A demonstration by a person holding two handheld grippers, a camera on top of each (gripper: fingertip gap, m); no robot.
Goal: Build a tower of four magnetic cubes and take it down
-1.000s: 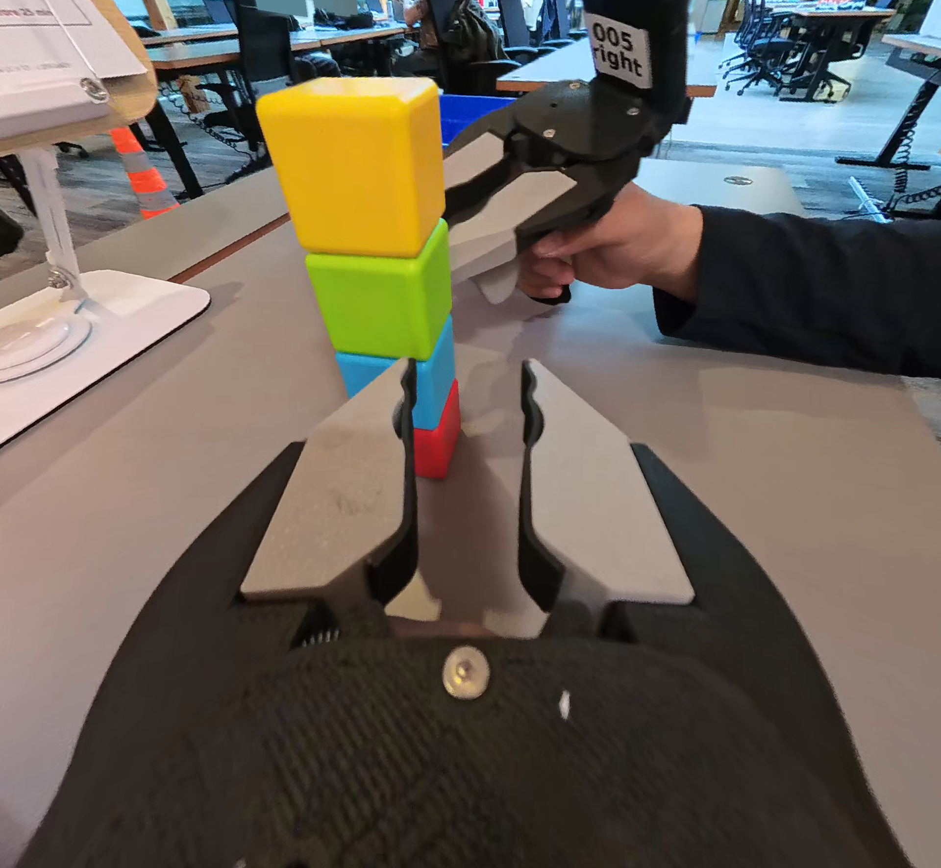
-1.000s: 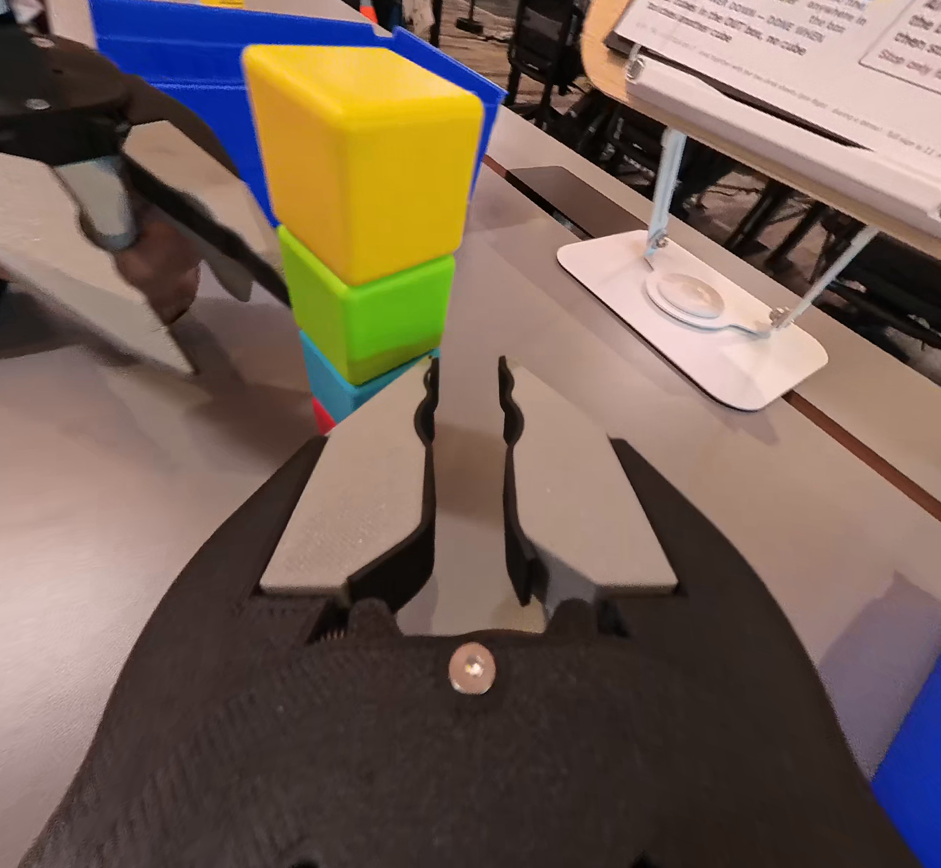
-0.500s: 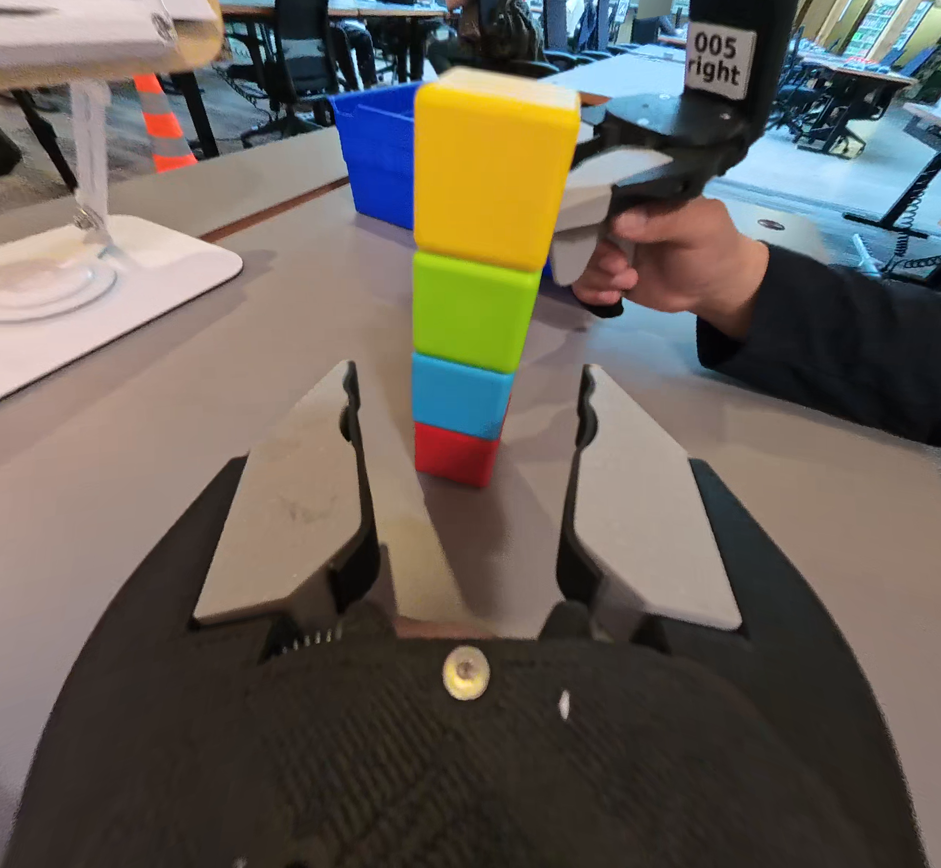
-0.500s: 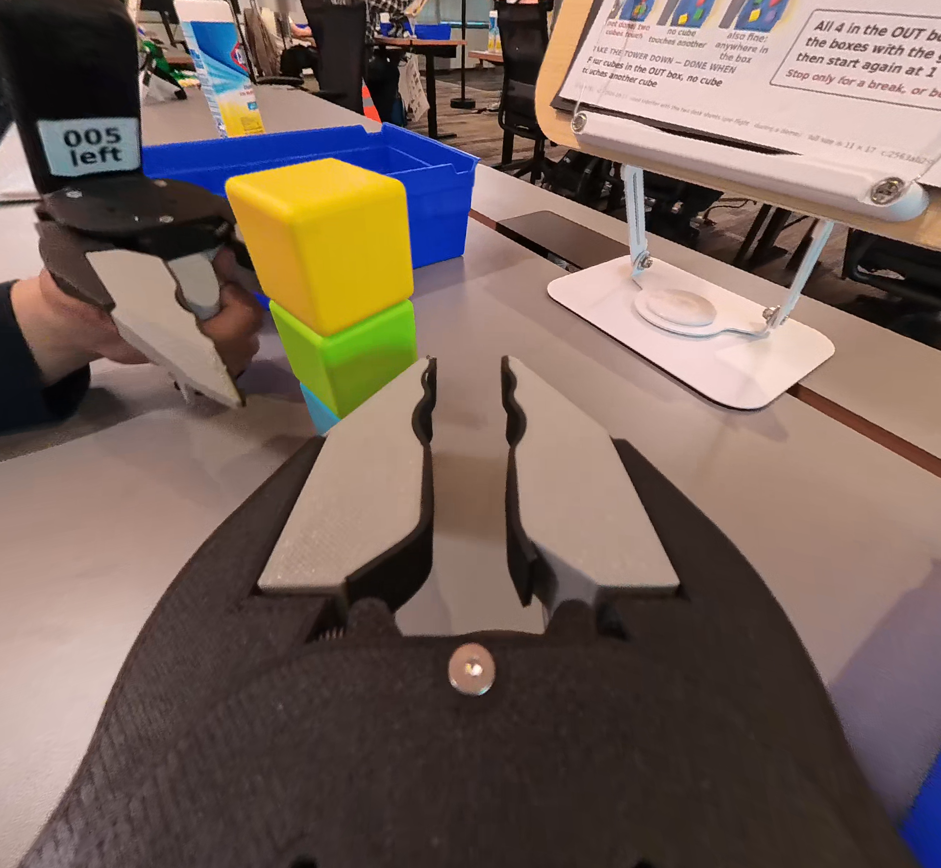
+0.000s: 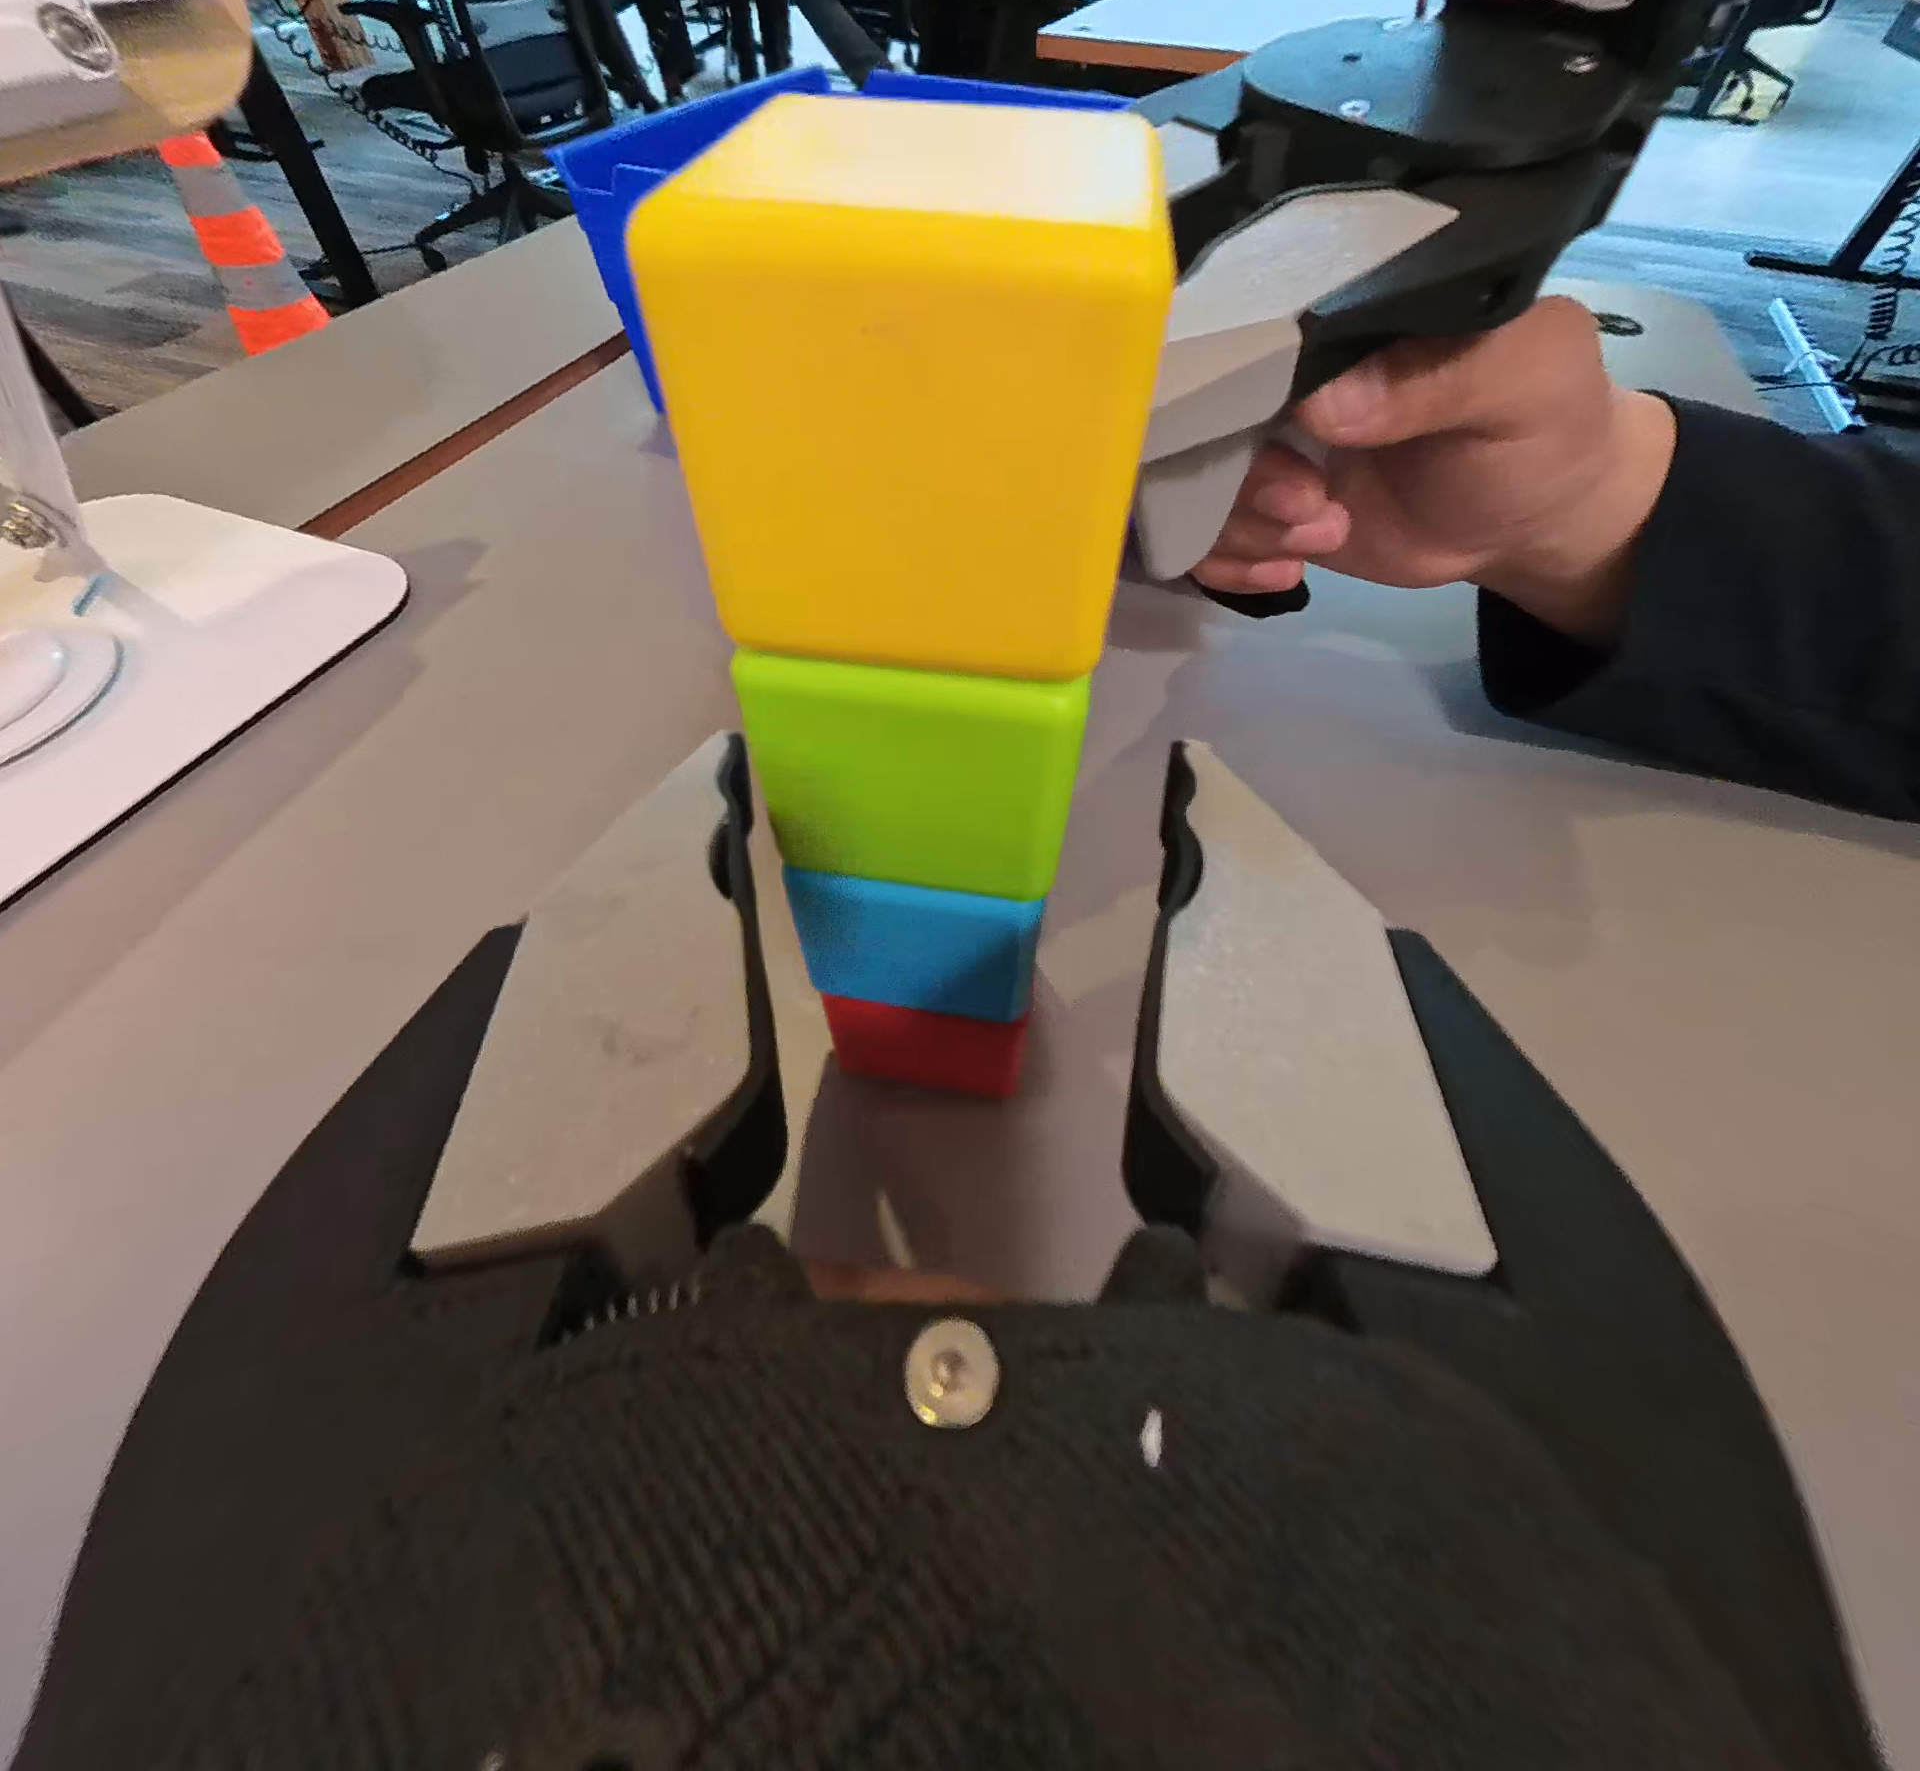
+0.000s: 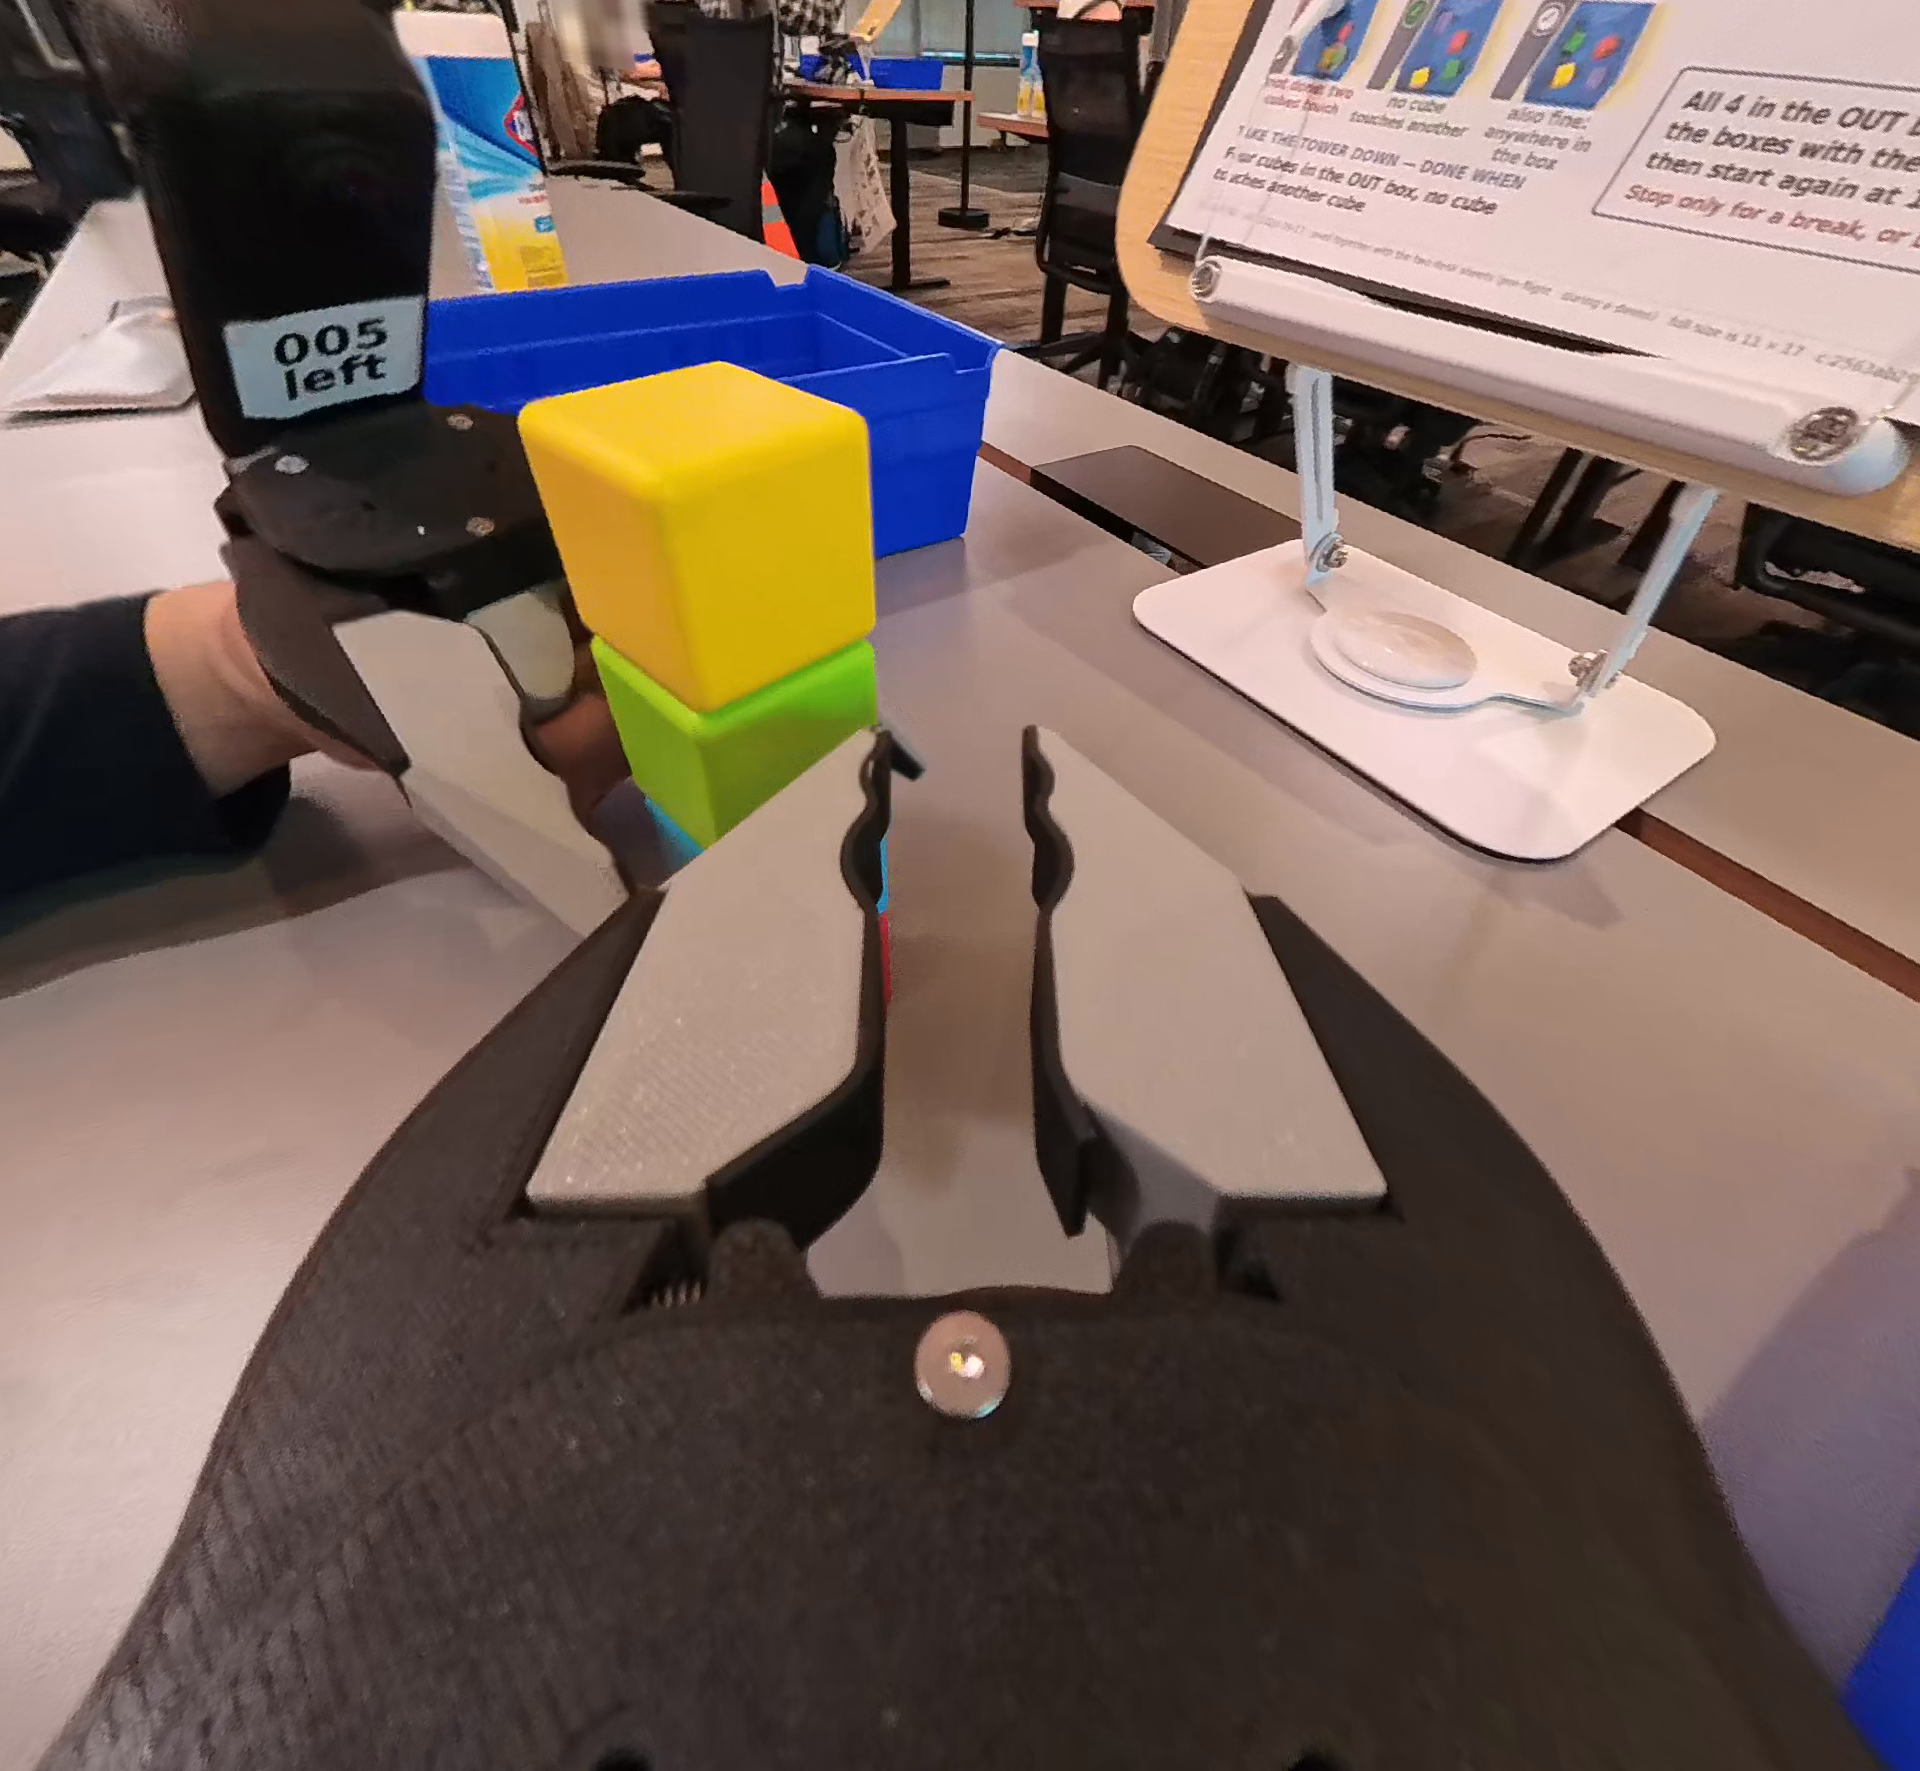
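Observation:
A tower of four cubes stands on the grey table: yellow cube (image 5: 899,391) on top, then green cube (image 5: 914,776), blue cube (image 5: 920,942), and red cube (image 5: 925,1046) at the bottom. My left gripper (image 5: 951,765) is open wide, its fingertips level with the green cube, one on each side; I cannot tell if they touch it. It shows left of the tower in the right wrist view (image 6: 499,672). My right gripper (image 6: 956,755) is empty, its jaws a narrow gap apart, just right of the tower (image 6: 717,578). It shows beside the yellow cube in the left wrist view (image 5: 1226,433).
A blue bin (image 6: 727,350) stands behind the tower. A white stand base (image 6: 1455,755) holds an instruction board (image 6: 1558,111) to the right. A wipes canister (image 6: 488,152) stands far back. A hand (image 5: 1455,474) holds the right gripper. One gripper's finger ends stand about 5 cm off the other's.
My left gripper opened wider, swung to centre on the tower and closed in on the green cube. My right gripper drew back from the tower with its narrow gap unchanged.

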